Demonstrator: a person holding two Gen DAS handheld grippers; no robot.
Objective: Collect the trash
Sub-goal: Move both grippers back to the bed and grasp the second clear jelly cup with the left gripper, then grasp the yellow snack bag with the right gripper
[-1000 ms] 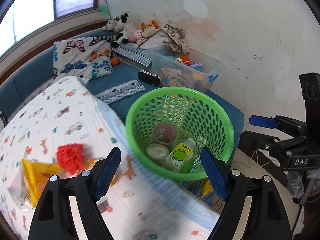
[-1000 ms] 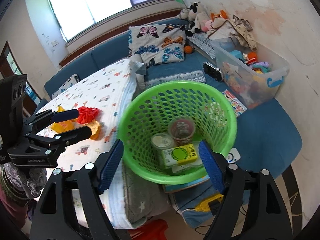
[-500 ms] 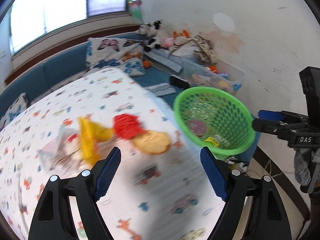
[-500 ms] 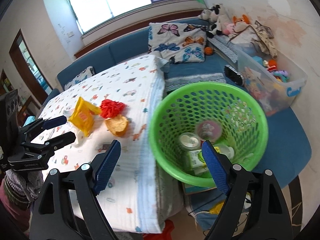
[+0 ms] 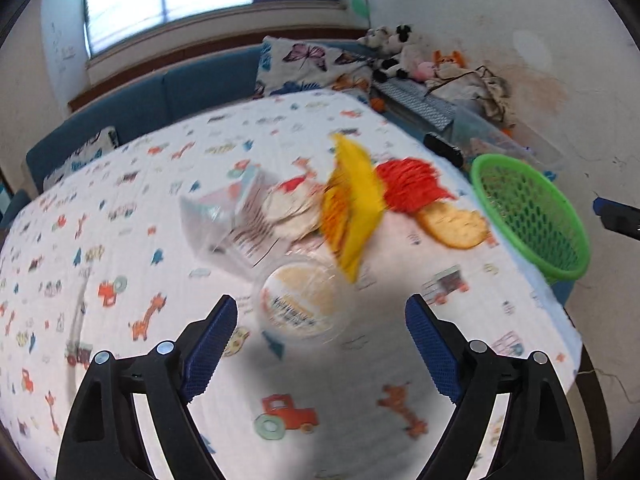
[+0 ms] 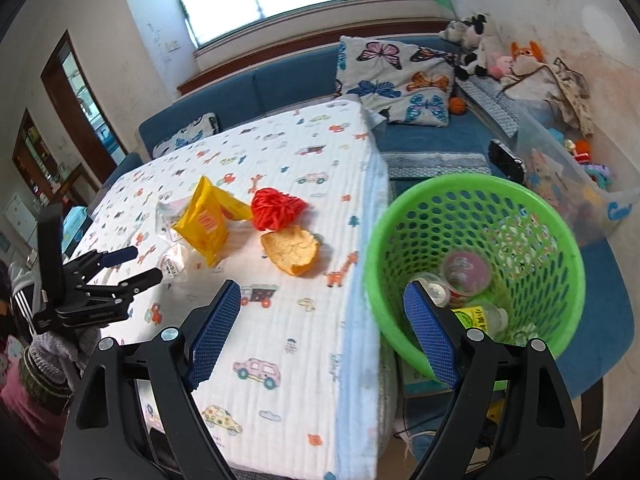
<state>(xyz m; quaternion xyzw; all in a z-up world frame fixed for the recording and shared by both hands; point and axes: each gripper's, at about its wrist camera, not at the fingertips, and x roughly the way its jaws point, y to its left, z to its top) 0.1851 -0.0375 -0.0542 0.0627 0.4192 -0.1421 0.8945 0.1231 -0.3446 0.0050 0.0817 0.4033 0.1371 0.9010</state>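
Left gripper (image 5: 320, 336): jaws wide, just been opening, empty, above clear lidded cup (image 5: 302, 300).
Right gripper (image 6: 322, 322): wide, empty.
Green basket (image 6: 472, 196): beside table's right edge.

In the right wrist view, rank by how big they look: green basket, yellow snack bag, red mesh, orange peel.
1. green basket, by far the largest, though it is nearest the camera
2. yellow snack bag
3. red mesh and orange peel: look alike, not ranked
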